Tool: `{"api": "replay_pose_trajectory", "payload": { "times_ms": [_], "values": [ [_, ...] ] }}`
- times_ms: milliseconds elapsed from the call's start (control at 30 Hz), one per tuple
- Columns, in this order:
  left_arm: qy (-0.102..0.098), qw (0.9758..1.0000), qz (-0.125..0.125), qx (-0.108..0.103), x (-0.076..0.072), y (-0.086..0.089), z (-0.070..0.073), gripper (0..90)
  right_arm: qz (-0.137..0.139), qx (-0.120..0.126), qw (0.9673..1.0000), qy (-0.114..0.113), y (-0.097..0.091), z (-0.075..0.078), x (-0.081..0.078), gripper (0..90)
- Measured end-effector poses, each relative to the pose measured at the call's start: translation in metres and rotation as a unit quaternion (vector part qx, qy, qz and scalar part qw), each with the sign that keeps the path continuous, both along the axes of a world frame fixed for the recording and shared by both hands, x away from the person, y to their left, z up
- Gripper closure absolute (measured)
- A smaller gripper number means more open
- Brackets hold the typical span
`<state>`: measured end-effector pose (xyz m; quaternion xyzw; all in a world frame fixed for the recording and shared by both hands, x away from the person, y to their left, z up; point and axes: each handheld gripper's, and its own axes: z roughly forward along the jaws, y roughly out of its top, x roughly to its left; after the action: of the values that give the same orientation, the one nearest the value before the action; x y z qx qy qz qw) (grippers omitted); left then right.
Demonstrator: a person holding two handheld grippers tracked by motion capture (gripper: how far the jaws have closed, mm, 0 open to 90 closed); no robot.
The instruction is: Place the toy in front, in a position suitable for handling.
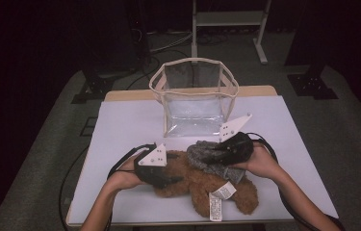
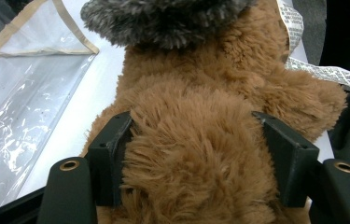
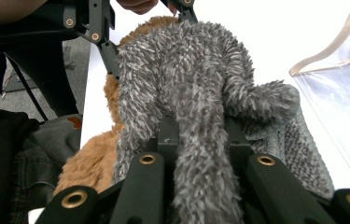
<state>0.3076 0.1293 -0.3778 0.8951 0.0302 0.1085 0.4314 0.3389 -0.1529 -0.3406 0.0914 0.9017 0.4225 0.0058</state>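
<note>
Undressing is partly done: right tool (image 3: 196,135) clenches the grey sweater (image 1: 212,159), left tool (image 2: 200,154) grips the teddy bear (image 1: 202,185); bag (image 1: 195,98) at twelve o'clock waits.

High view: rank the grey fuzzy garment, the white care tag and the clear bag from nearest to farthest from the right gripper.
1. Grey fuzzy garment: clamped in the right gripper.
2. White care tag: nearer the table's front edge, on the brown teddy bear.
3. Clear bag: at the far edge.

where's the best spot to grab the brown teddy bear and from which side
Grip the brown teddy bear across its plush body from its left side, level with the table. It lies flat, soft and bulky, so the fur compresses between the pads. The left claw already straddles it there, while the grey fuzzy garment covers its other end.
</note>
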Motion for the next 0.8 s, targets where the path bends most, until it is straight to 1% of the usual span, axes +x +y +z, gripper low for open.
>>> {"api": "replay_pose_trajectory", "payload": {
  "times_ms": [100,133,167,200,233,267,333,367,467,500,533,567,600,633,700,733,800],
  "values": [
    [0.0,1.0,-0.003,-0.003,0.0,0.001,0.0,34.2,-0.005,0.004,1.0,0.002,-0.006,0.002,0.002,74.1],
    [-0.002,1.0,-0.005,-0.002,0.0,0.001,0.0,34.3,-0.011,0.006,0.9999,0.002,-0.01,0.003,0.004,74.1],
    [-0.005,1.0,-0.005,0.002,0.0,0.001,0.001,34.3,-0.027,0.008,0.9996,0.001,-0.021,0.004,0.007,74.0],
    [-0.009,0.9999,-0.004,0.003,0.0,0.001,0.002,34.3,-0.035,0.012,0.9993,0.004,-0.027,0.003,0.009,74.0],
    [-0.009,0.9999,-0.004,0.003,0.0,0.001,0.002,34.3,-0.035,0.012,0.9993,0.004,-0.027,0.003,0.009,74.0],
    [-0.017,0.9998,-0.003,0.005,0.0,0.0,0.004,34.2,-0.046,0.026,0.9983,0.023,-0.038,-0.002,0.009,74.0],
    [-0.017,0.9999,0.0,0.004,0.001,0.0,0.005,34.2,-0.045,0.031,0.9982,0.026,-0.04,-0.005,0.009,74.0],
    [-0.019,0.9998,0.0,0.008,0.002,-0.001,0.006,34.2,-0.046,0.033,0.998,0.028,-0.042,-0.007,0.006,74.0],
    [-0.025,0.9996,0.004,0.011,0.005,-0.003,0.01,34.2,-0.048,0.037,0.998,0.02,-0.045,-0.011,-0.002,74.0],
    [-0.024,0.9995,0.015,0.013,0.008,-0.002,0.012,33.0,-0.049,0.04,0.9978,0.019,-0.047,-0.011,-0.006,74.0],
    [-0.024,0.9995,0.015,0.013,0.008,-0.002,0.012,30.6,-0.049,0.04,0.9978,0.019,-0.047,-0.011,-0.006,74.0],
    [-0.019,0.9995,0.019,0.016,0.01,-0.001,0.013,30.6,-0.05,0.041,0.9977,0.019,-0.048,-0.012,-0.007,74.0],
    [-0.006,0.9998,0.019,0.008,0.011,0.001,0.013,27.8,-0.049,0.042,0.9977,0.018,-0.049,-0.013,-0.009,74.0],
    [-0.006,0.9998,0.019,0.008,0.011,0.001,0.013,27.6,-0.049,0.042,0.9977,0.018,-0.049,-0.013,-0.009,74.0],
    [0.002,0.9999,0.016,0.002,0.01,0.001,0.009,27.3,-0.048,0.044,0.9977,0.019,-0.048,-0.014,-0.011,74.0],
    [0.005,0.9999,0.015,0.0,0.009,0.001,0.007,27.9,-0.043,0.039,0.9982,0.017,-0.045,-0.012,-0.011,73.9],
    [0.009,0.9999,0.009,0.0,0.006,0.002,0.004,28.8,-0.042,0.035,0.9984,0.016,-0.043,-0.011,-0.011,73.8]
  ]
}}
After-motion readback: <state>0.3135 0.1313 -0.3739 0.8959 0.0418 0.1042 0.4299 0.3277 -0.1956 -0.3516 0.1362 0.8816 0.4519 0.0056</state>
